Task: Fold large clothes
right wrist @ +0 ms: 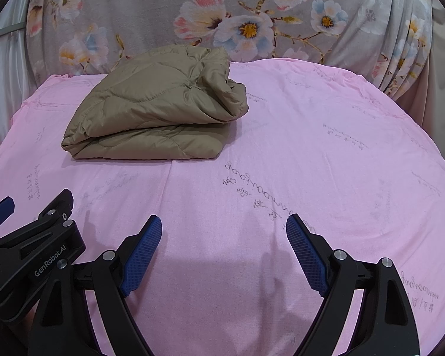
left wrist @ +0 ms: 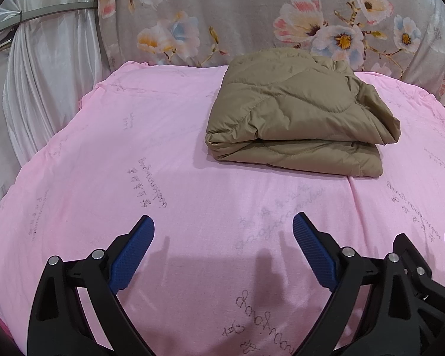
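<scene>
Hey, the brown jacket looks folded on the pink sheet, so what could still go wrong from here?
1. The jacket is puffy, and its top layer bulges at the right end; it might spring open if left or nudged.
2. The left gripper and right gripper are close side by side, both open; they could bump each other when moving.
3. The pink sheet is loose, so dragging the jacket may wrinkle it.

Tan quilted jacket (left wrist: pixel 296 112) folded into a neat bundle (far-centre of bed).
</scene>
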Demonstrator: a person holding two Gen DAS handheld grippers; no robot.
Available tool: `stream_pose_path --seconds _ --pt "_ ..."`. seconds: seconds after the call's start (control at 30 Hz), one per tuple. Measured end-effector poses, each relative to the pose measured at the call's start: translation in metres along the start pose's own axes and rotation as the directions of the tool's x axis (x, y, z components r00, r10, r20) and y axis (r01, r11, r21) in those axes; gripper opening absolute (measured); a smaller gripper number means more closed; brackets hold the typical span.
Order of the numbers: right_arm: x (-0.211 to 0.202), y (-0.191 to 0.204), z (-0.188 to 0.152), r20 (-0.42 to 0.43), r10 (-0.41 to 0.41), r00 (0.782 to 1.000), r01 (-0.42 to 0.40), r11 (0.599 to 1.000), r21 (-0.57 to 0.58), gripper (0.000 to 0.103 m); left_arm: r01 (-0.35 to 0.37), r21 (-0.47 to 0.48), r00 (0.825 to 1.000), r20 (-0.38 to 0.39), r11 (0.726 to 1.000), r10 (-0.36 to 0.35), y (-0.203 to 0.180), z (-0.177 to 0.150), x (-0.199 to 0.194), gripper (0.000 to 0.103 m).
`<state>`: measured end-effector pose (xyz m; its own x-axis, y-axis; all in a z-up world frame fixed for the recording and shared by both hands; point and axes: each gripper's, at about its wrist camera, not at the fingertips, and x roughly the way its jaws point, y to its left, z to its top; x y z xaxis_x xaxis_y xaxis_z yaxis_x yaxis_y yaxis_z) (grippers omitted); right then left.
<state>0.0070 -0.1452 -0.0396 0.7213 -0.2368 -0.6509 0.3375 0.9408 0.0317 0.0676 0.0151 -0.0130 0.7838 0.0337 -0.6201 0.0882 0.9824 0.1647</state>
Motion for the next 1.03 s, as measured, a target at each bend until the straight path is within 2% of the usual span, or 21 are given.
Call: stream_pose_path --seconds 1.03 --pt "-0.0005 0.0007 -0.0007 0.001 -0.003 1.0 0.003 1.0 -0.001 0.084 -0.004 0.007 1.0 0.002 1.0 0.004 0.0014 0.003 0.0003 0.09"
